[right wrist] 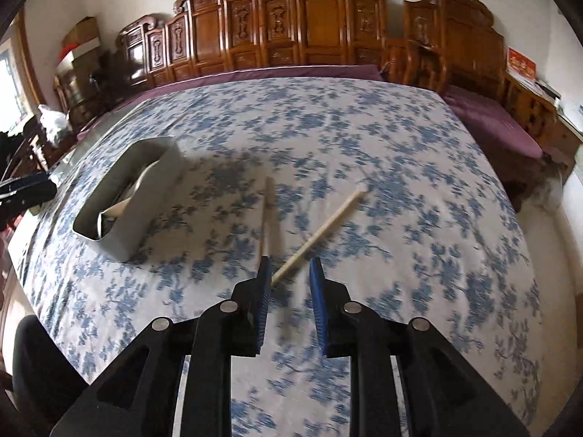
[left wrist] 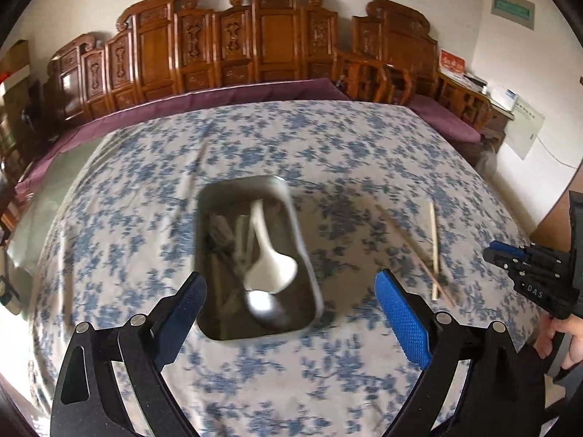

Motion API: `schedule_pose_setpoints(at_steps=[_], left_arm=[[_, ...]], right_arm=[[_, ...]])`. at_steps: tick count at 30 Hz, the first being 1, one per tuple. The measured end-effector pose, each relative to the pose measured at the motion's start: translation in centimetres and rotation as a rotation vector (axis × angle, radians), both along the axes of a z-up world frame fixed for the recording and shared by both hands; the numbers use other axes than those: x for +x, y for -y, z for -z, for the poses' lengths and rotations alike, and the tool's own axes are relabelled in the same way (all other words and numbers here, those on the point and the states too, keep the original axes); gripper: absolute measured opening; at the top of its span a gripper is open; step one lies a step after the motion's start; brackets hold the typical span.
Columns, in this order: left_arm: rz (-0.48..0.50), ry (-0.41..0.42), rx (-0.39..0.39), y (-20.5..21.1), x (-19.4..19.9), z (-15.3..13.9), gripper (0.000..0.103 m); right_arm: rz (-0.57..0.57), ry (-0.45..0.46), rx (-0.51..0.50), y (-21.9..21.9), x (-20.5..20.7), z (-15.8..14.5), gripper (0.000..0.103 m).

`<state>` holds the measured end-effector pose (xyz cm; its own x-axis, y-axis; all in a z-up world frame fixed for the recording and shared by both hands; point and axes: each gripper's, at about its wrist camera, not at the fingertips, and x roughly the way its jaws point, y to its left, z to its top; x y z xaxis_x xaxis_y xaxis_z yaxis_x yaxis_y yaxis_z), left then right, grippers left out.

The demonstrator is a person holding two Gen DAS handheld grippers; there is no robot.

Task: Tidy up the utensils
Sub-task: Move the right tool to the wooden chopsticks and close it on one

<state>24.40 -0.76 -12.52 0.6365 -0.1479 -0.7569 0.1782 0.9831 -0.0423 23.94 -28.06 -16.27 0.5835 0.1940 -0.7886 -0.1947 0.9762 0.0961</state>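
Carved wooden cabinets (right wrist: pixel 313 25) line the far wall; blue-floral tablecloth (right wrist: pixel 364 138) covers the table. Metal utensil bin (left wrist: pixel 255 255) sits mid-table, already holding a white spoon (left wrist: pixel 269 266) and other utensils too blurred to name. 2 wooden chopsticks (right wrist: pixel 320 233) lie loose on the cloth to the bin's right, crossing near their close ends. Left gripper (left wrist: pixel 289 291) hangs over the bin, jaws wide, holding nothing. Right gripper (right wrist: pixel 289 276) points down at the chopsticks' near ends, jaws part open, nothing clamped; one chopstick tip shows between the pads, contact unclear. Judged step: picking up the remaining chopsticks. Next move calls for lowering, centring the jaws on a stick, closing, then carrying it to the bin
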Motion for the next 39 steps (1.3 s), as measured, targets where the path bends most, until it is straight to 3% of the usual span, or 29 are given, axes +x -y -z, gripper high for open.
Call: schedule_pose_setpoints(at_steps=[9, 22, 30, 33, 36, 39], left_arm=[[0.050, -0.027, -0.006, 3.8, -0.5, 1.8, 0.090], [0.061, -0.069, 0.017, 5.8, 0.6, 4.4, 0.090], [0.060, -0.091, 0.012, 7.4, 1.6, 5.8, 0.090], [0.057, -0.096, 0.013, 8.3, 1.8, 6.4, 0.090], [0.064, -0.106, 0.027, 9.2, 2.0, 6.9, 0.090], [0.069, -0.116, 0.045, 10.0, 2.2, 7.4, 0.090]], right_arm=[[-0.005, -0.025, 0.015, 0.2, 0.7, 1.3, 0.026], [-0.020, -0.134, -0.058, -1.9, 7.4, 7.3, 0.026], [-0.047, -0.157, -0.080, -1.1, 7.8, 7.7, 0.018], [-0.057, -0.165, -0.011, -0.4, 7.8, 7.2, 0.000], [-0.079, -0.167, 0.072, 0.2, 7.6, 6.4, 0.000], [-0.081, -0.148, 0.030, -0.2, 7.3, 6.2, 0.000]])
